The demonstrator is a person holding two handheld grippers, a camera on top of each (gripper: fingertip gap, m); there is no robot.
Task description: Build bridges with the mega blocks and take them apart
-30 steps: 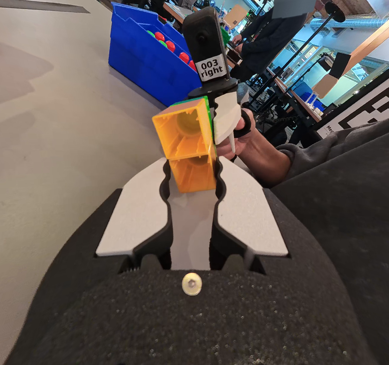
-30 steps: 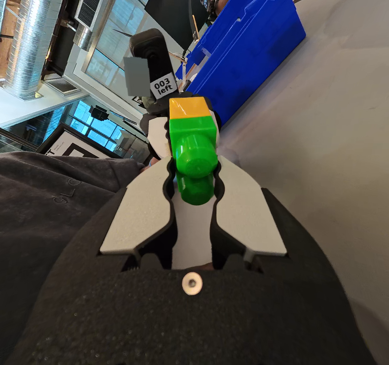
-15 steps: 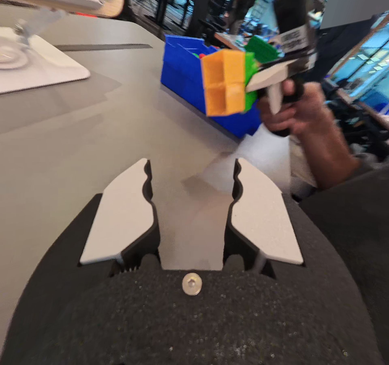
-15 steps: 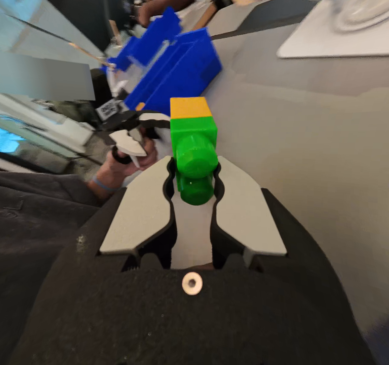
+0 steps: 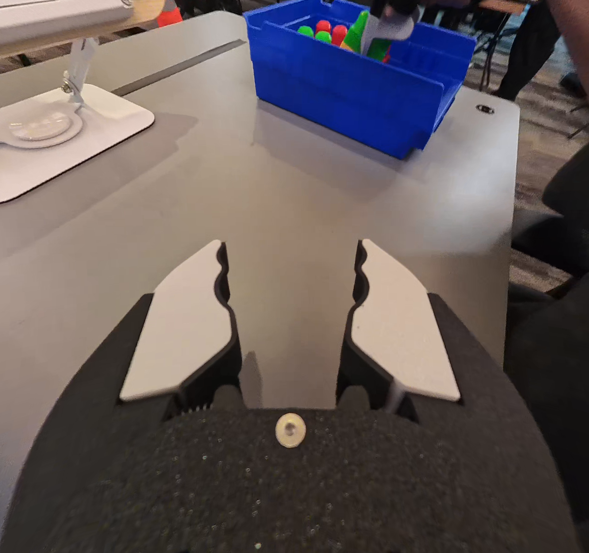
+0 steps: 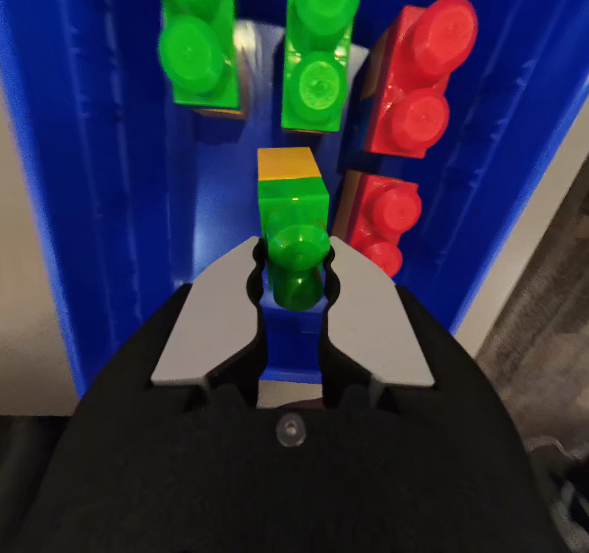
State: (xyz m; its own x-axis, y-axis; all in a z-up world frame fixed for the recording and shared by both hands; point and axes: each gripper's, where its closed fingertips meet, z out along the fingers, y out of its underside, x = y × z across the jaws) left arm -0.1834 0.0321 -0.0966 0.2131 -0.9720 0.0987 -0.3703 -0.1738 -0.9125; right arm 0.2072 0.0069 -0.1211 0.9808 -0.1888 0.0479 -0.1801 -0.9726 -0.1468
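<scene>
On the left side of the grey counter (image 5: 287, 187) stands a white stand (image 5: 73, 129) on a flat base, well clear of the work. Nearer the middle, the left claw (image 5: 291, 251) hangs low over bare counter with its jaws wide apart and nothing between them — idle, and out of the way. Farther right sits the blue bin (image 5: 350, 91), and the right claw (image 6: 294, 247) is over it, pointing down into it and clamped on the green block (image 6: 294, 216), which is joined to a yellow block (image 6: 287, 163) on its far side. In the right wrist view the pair hangs in a gap between the blocks in the bin: two green blocks (image 6: 197, 47) stand toward the far end, and two red blocks (image 6: 411, 85) lie just beside it on the right. The step in hand looks like putting the joined pair into the bin. To do it well, the person would lower the pair straight down into the open blue floor, keeping off the near red block (image 6: 382, 219), which sits very close. The jaws are best opened only once the yellow end is near or on the bin floor, so the pair does not topple onto its neighbours. How far above the floor it hangs cannot be told here.
</scene>
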